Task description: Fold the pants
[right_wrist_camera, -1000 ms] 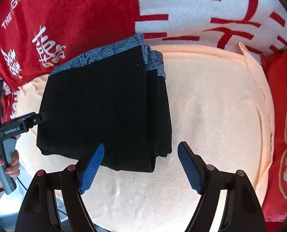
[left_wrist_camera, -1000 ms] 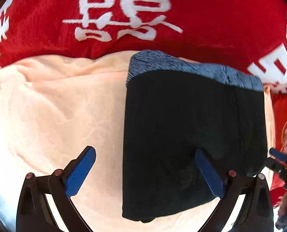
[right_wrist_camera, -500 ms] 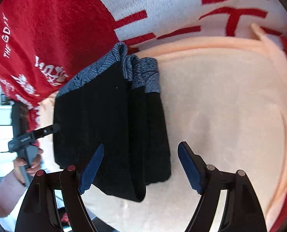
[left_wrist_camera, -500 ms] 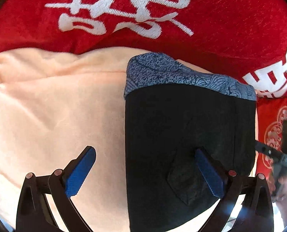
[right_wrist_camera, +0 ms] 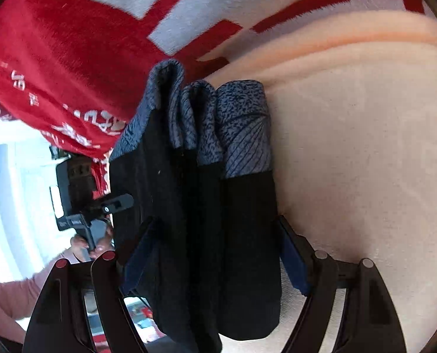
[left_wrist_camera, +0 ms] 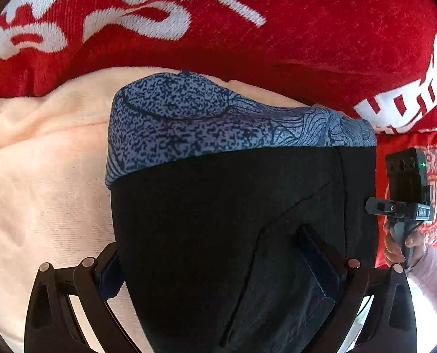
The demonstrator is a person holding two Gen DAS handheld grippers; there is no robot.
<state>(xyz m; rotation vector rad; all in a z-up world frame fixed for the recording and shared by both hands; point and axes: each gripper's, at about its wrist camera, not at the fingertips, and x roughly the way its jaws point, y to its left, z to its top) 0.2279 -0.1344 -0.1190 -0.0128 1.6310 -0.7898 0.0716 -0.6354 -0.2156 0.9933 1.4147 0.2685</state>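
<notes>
Pants (left_wrist_camera: 218, 220), black with a blue patterned waistband (left_wrist_camera: 206, 129), lie folded on the peach blanket (left_wrist_camera: 42, 176), filling the middle of the left wrist view. Waistband runs across the upper middle, black cloth drops to the bottom edge. Left gripper (left_wrist_camera: 215, 267) is right down on them: one blue pad peeks out at the lower left, beside the pants' left edge, the other pad sits lower right on top of the black cloth. Jaws stand wide, straddling the fabric; whether the pads actually press on it I cannot tell.

Over in the right wrist view, the pants (right_wrist_camera: 206, 220) run down the centre as a stack of folded layers, waistband edges bunched at the upper middle. Right gripper (right_wrist_camera: 215, 253) has its jaws spread wide with the whole stack between them, one pad at the stack's left side, the other at its right edge. Pads look close to the cloth, but a firm pinch is not clear.

Red blanket (left_wrist_camera: 277, 44) with white characters sits across the top of both views. At the right edge of the left view, the person's hand (left_wrist_camera: 400, 247) grips the other tool's handle; at the left of the right view, a hand (right_wrist_camera: 86, 247) does likewise, pink sleeve (right_wrist_camera: 12, 294) below.
</notes>
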